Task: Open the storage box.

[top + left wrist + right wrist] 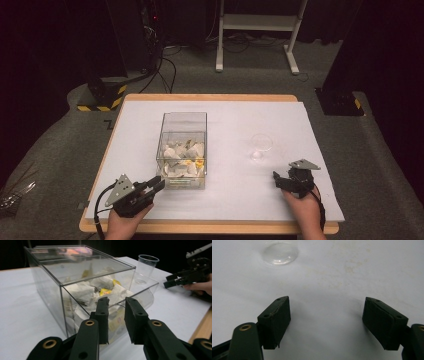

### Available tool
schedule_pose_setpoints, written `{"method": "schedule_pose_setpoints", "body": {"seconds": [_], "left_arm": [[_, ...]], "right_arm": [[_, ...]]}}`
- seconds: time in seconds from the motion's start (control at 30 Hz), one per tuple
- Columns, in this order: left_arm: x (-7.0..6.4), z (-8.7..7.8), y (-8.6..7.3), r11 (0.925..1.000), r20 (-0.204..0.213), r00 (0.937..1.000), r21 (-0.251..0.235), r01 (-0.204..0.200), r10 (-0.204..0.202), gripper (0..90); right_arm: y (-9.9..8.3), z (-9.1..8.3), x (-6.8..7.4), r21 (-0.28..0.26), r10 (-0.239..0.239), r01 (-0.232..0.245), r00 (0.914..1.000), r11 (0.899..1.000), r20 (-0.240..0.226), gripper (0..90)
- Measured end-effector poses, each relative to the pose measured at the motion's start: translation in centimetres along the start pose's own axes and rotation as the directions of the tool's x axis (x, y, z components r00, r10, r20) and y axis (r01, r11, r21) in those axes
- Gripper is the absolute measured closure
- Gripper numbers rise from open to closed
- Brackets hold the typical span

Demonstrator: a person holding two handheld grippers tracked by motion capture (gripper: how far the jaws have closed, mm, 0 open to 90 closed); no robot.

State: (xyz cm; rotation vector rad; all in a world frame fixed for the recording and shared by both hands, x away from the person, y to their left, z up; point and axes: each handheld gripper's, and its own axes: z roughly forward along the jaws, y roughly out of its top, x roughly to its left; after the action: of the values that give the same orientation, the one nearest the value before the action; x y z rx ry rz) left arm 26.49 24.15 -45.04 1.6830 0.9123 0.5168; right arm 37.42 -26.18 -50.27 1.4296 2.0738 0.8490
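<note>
Left gripper (150,190) sits at lower left of the high view, fingers (136,317) slightly parted with nothing between them, aimed at the near end of the clear box (183,150) just up-right of it; box at frame centre on the white bench (240,115), long axis running away from the camera, full of pale and yellow packets (105,290). Right gripper (289,181) at lower right, fingers (277,320) spread wide and empty, with the clear plastic cup (261,145) near, up-left of it, upright and seemingly empty.
</note>
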Motion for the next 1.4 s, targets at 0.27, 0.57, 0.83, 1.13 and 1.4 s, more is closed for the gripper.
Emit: {"method": "schedule_pose_setpoints", "body": {"seconds": [0.27, 0.57, 0.83, 1.13, 1.4], "left_arm": [[0.3, 0.7, 1.2, 0.9998, -0.091, 0.9958, -0.020, 0.001, -0.003, 71.0], [0.6, 2.3, 1.5, 0.9999, -0.194, 0.9810, -0.002, -0.011, 0.010, 63.7], [1.0, 2.8, 0.9, 0.9996, -0.210, 0.9775, 0.008, 0.027, -0.025, 61.7], [1.4, 3.2, 0.5, 0.9969, -0.207, 0.9754, 0.004, 0.078, -0.076, 63.0], [1.5, 3.5, 0.5, 0.9951, -0.203, 0.9743, -0.001, 0.099, -0.097, 63.8]], "right_arm": [[0.0, 0.0, 0.0, 0.000, 0.000, 0.000, 1.0000, 1.000, 0.000, 22.4], [0.0, 0.0, 0.0, -0.001, 0.000, 0.000, 1.0000, 1.000, 0.000, 22.5], [0.0, 0.0, 0.0, 0.001, 0.000, 0.000, 1.0000, 1.000, -0.001, 22.6], [0.0, 0.0, 0.0, 0.001, -0.001, 0.001, 1.0000, 1.000, -0.001, 22.6], [0.0, 0.0, 0.0, 0.000, -0.002, 0.002, 1.0000, 1.000, 0.000, 22.6]]}}
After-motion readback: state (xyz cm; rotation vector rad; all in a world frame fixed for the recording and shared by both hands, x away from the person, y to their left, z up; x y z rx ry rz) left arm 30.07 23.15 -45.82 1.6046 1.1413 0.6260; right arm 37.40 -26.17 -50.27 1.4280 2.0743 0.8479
